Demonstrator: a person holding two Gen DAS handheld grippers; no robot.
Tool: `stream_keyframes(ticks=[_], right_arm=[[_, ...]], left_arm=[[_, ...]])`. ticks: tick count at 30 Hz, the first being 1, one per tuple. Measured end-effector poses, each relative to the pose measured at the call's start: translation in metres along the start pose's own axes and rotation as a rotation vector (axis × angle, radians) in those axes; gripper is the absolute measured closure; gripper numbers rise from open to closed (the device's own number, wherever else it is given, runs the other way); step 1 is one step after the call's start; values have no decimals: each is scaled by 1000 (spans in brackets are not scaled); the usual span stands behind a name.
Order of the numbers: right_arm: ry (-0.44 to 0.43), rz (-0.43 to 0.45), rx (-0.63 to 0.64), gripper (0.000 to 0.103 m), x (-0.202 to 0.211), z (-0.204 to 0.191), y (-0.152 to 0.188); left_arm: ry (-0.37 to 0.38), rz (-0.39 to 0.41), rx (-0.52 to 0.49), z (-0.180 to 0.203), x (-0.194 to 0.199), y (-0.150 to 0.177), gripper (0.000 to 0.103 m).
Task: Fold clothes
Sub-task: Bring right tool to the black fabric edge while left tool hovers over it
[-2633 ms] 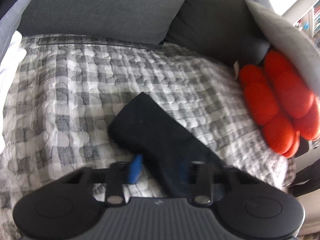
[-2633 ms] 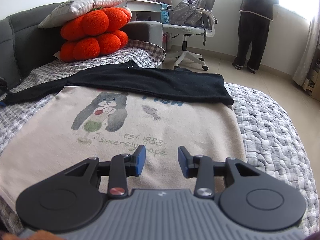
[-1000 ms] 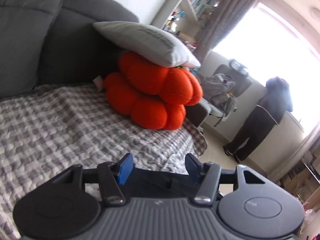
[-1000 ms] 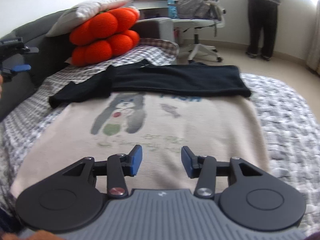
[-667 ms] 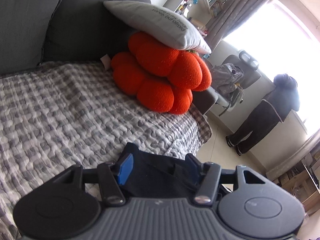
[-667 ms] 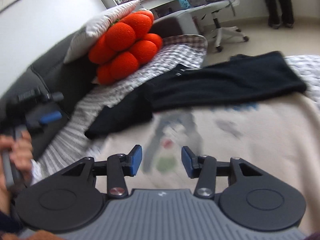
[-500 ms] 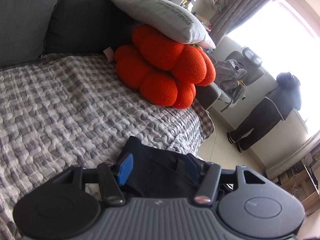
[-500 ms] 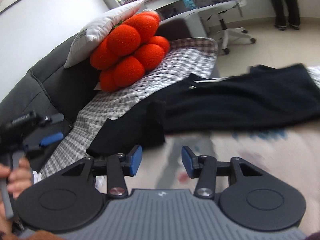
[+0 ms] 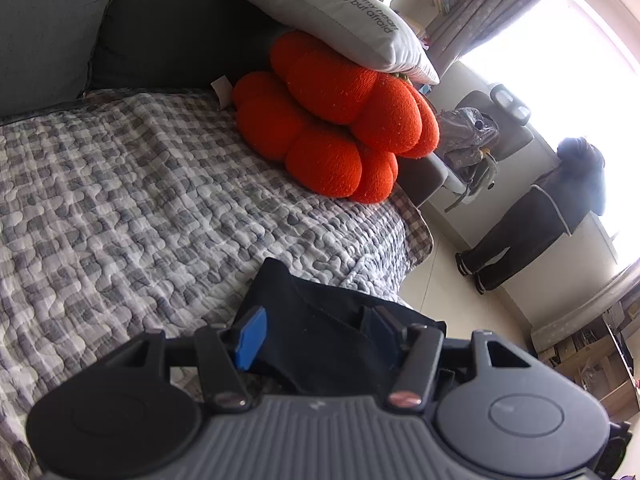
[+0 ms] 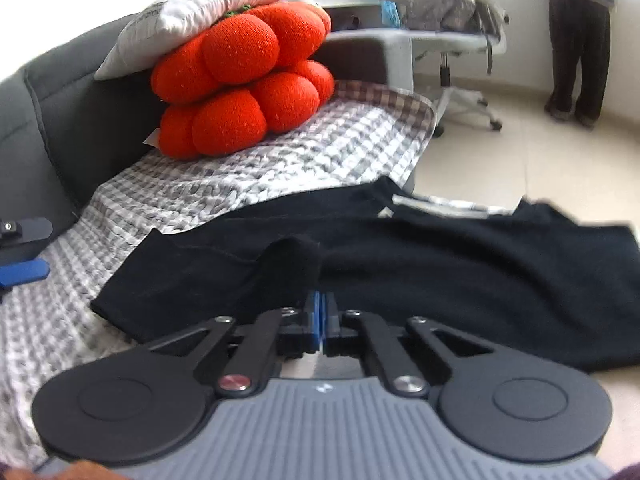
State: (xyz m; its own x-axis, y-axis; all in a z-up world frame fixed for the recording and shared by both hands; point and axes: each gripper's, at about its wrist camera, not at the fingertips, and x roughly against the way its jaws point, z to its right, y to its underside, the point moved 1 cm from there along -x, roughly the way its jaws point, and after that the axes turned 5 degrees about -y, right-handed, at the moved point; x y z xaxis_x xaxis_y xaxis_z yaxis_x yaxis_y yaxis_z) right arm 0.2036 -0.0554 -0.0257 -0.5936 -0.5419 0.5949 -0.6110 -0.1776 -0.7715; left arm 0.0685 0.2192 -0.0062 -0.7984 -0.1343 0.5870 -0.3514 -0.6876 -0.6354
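While both grippers work the black garment [image 10: 440,264] on the quilted bed [image 9: 120,200], a sleeve fold starts.
Right gripper [image 10: 320,316] pinches a sleeve ridge to lift it; left gripper [image 9: 316,336] hangs half-open above, apparently ready to help.

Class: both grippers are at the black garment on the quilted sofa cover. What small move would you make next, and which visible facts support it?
Probably lift the right gripper slightly and carry the pinched fabric over the black garment. Its jaws look shut on a raised fold of the sleeve, while the left gripper stands open with black cloth lying between its fingers. The sleeve lies out on the quilted cover.
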Motion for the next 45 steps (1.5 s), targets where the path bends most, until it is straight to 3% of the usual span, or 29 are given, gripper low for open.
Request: stream_keyframes(ticks=[10, 15, 19, 22, 23, 26, 28, 30, 32, 35, 37, 38, 39, 45], right_arm=[[102, 123, 120, 103, 47, -2, -21], [188, 32, 75, 103, 30, 21, -14], [197, 62, 59, 103, 36, 35, -19], [148, 85, 31, 102, 43, 40, -23], [97, 72, 3, 91, 41, 41, -21], [-28, -22, -38, 84, 18, 36, 0], [-47, -6, -49, 80, 7, 32, 11], [-89, 5, -79, 63, -4, 30, 19], [-135, 0, -92, 52, -12, 26, 20], [-148, -13, -22, 51, -23, 11, 17], [-126, -31, 46, 57, -27, 2, 16], [-108, -48, 76, 93, -29, -1, 16], [-94, -39, 85, 101, -24, -3, 11], [-2, 41, 90, 101, 18, -10, -26]], left_arm=[[-10, -25, 16, -4, -5, 0, 44], [-19, -27, -2, -1, -6, 3, 44], [-37, -38, -31, 4, -11, 6, 44], [-43, -43, -31, 6, -16, 7, 44], [-44, -45, -27, 7, -18, 7, 44], [-54, -54, -39, 12, -23, 9, 44], [-56, -61, -65, 17, -24, 13, 44], [-49, -64, -89, 20, -23, 15, 44], [-42, -68, -88, 20, -23, 15, 43], [-39, -76, -59, 15, -25, 12, 43], [-45, -85, -46, 12, -27, 10, 43], [-51, -89, -46, 11, -28, 10, 43], [-56, -93, -47, 10, -29, 10, 43], [-51, -96, -41, 9, -27, 8, 43]])
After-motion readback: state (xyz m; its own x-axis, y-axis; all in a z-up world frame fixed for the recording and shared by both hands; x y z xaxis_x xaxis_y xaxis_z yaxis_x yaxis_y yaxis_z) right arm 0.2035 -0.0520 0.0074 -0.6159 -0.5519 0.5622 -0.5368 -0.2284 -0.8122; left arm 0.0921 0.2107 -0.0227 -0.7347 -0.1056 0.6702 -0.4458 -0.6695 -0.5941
